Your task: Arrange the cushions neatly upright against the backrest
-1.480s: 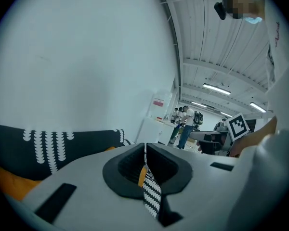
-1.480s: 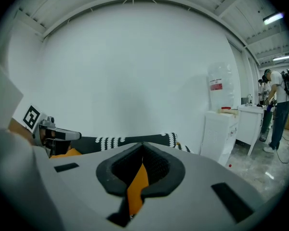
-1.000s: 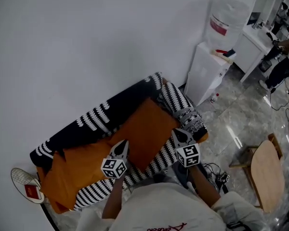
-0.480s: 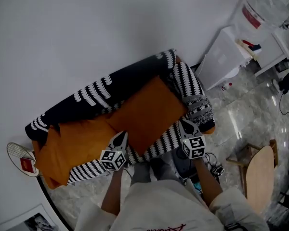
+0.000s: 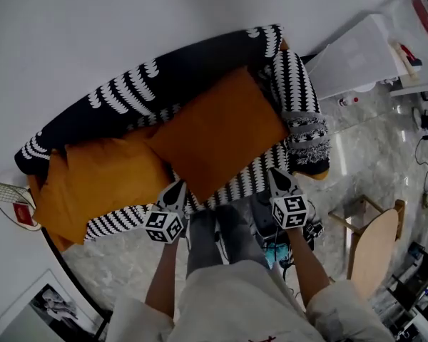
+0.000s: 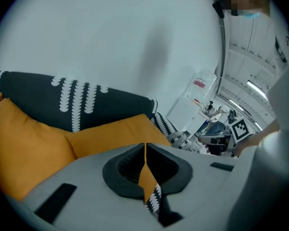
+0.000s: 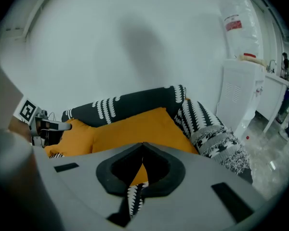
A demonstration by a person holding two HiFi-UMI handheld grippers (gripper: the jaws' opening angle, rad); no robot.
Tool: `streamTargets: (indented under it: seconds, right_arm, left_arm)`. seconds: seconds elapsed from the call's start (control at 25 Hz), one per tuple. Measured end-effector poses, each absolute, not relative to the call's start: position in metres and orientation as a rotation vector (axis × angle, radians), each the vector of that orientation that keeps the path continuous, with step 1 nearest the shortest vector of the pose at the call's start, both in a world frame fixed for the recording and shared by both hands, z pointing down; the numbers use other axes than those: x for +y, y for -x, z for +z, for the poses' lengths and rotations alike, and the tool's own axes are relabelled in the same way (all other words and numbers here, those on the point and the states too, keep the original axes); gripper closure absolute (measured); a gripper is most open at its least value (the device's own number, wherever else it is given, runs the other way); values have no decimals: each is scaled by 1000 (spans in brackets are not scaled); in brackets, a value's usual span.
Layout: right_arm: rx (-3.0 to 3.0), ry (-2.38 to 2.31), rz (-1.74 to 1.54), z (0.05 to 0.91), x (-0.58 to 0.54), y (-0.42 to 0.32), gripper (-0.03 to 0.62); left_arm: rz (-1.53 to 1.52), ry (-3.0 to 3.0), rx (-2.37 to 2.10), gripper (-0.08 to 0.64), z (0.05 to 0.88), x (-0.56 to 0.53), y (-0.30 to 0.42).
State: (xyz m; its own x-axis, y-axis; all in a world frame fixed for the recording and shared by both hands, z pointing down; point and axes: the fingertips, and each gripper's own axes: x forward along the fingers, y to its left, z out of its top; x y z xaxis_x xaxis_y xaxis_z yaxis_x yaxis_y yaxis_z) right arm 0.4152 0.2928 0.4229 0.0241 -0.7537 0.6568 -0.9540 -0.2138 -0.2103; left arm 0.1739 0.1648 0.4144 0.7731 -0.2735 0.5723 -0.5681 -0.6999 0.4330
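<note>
Two orange cushions lie on a sofa with a black-and-white patterned cover. The larger cushion [image 5: 221, 130] sits at the middle-right of the seat, turned askew, its far edge at the backrest [image 5: 157, 84]. The other cushion [image 5: 103, 184] slumps in the left corner, reaching over that end. My left gripper [image 5: 178, 185] hangs shut and empty at the seat's front edge, just short of the larger cushion's near corner. My right gripper [image 5: 277, 173] is also shut and empty, at the front edge near the right armrest [image 5: 299, 98]. Both cushions [image 7: 139, 124] [image 6: 24, 138] show beyond the closed jaws.
A white water dispenser [image 5: 364, 55] stands right of the sofa. A wooden chair [image 5: 374, 241] is on the marble floor at the right. A racket [image 5: 11, 201] leans by the sofa's left end, with a framed picture [image 5: 43, 312] on the floor below it. Cables lie near my feet.
The view has swung so the sofa now sits higher and more fully in frame. Both grippers stay shut, in front of the seat edge instead of over the cushions.
</note>
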Motion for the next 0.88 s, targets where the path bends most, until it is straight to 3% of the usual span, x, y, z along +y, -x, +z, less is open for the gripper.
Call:
streamTargets:
  seconds: [0.88]
  right_arm:
    - [-1750,-2005,1010,590,296,-420,566]
  left_arm:
    - [586,-2304,-774,525,575,154,-157]
